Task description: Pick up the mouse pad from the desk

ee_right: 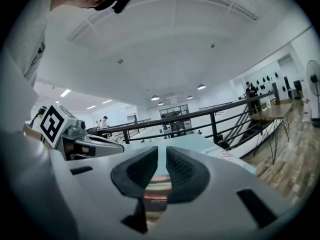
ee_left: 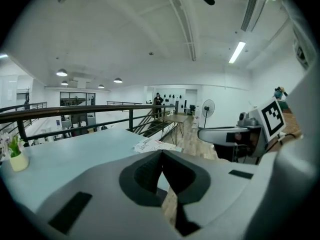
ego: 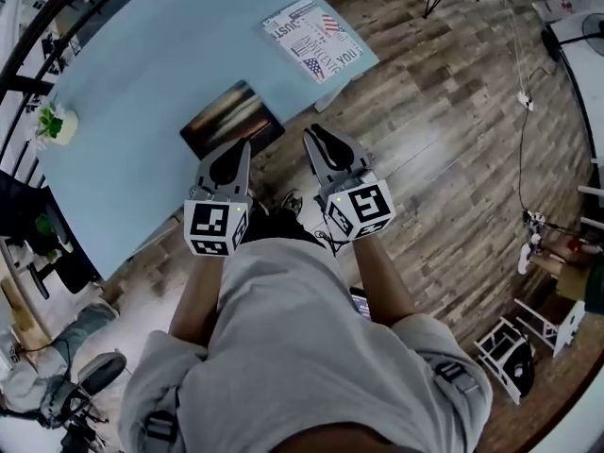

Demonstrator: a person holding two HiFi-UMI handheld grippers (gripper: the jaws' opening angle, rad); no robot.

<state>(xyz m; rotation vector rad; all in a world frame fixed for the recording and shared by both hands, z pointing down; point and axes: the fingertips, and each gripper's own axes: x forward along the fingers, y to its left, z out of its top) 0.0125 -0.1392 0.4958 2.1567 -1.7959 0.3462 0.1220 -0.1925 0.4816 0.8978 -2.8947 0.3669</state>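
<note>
Hovering over the near edge of the tabletop (ego: pixel 132 92), the left gripper (ego: pixel 243 145) has its jaws clenched on nothing, while the right gripper (ego: pixel 311 133) has its jaws slightly apart and empty. The best approach is probably to widen one, come in low and pinch the nearest rim. The mouse pad (ego: pixel 231 119) lies flat at that edge: thin, dark, orange-streaked.

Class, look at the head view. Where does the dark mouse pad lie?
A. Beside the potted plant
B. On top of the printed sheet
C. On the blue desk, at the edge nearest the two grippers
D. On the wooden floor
C: the mouse pad lies flat on the desk at its near edge, just ahead of the left gripper and right gripper, apart from the potted plant and the printed sheet.
</note>
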